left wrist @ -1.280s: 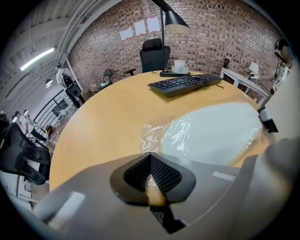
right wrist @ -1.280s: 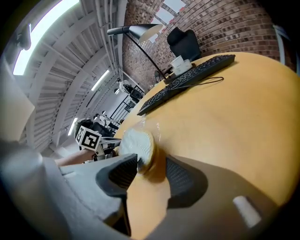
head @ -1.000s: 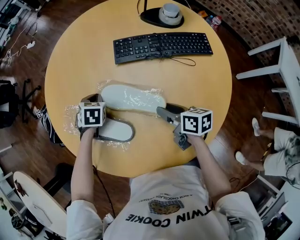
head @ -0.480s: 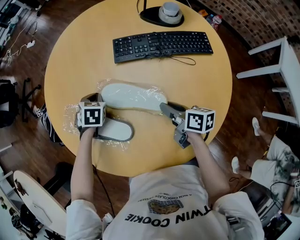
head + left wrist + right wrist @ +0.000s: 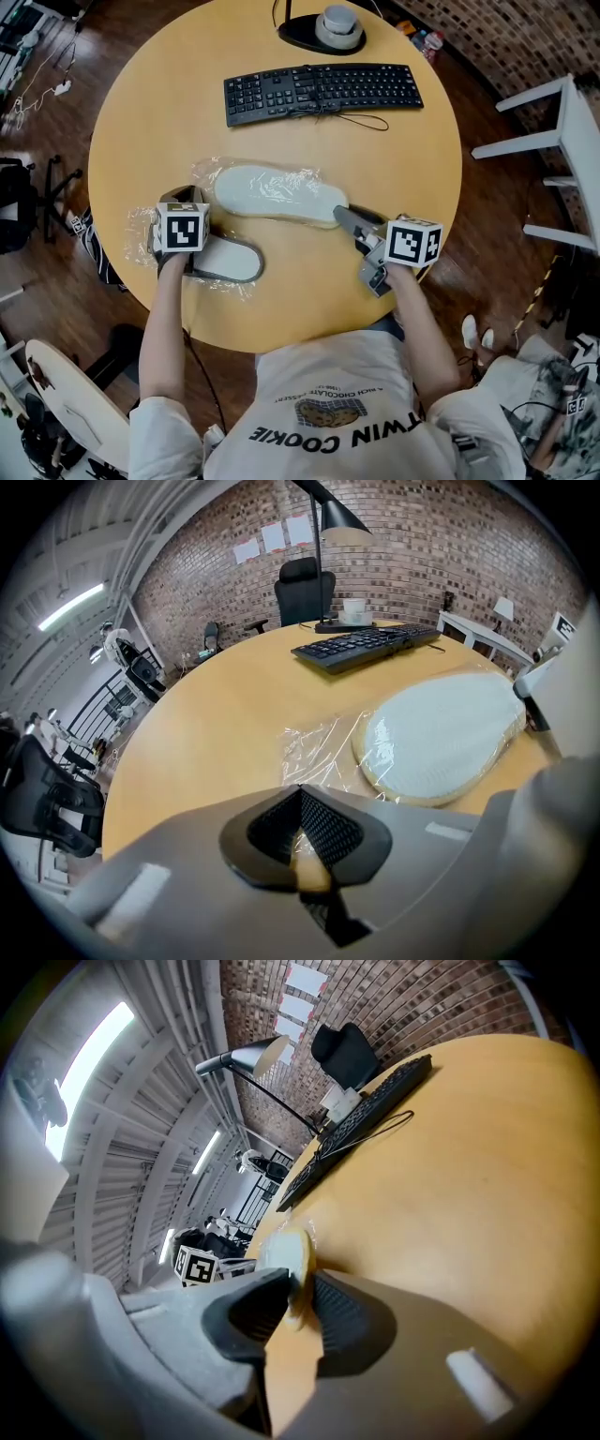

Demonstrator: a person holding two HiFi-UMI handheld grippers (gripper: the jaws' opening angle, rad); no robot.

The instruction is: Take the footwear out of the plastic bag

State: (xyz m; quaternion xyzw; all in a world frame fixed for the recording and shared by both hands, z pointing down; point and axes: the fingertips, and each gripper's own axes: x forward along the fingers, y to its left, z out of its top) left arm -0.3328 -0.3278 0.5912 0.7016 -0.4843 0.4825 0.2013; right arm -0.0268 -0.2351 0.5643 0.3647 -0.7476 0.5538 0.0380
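Clear plastic bag (image 5: pixel 208 174) covers most of the white slipper (image 5: pixel 277 192) near the table's (image 5: pixel 187 94) middle, so we judge the job barely begun: our right gripper (image 5: pixel 341 214) clamps the slipper's end, our left gripper (image 5: pixel 183 199) pinches the bag.

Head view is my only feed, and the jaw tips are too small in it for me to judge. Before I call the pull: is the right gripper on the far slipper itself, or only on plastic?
Observer: In the right gripper view, the right gripper has its pads pressed on the pale edge of the far slipper, one pad on each side. I can't tell whether film is caught there too.
Operator: And the left one, what is it on?
Observer: The left gripper view shows the left gripper shut on a fold of the clear plastic bag, with no slipper between its pads.
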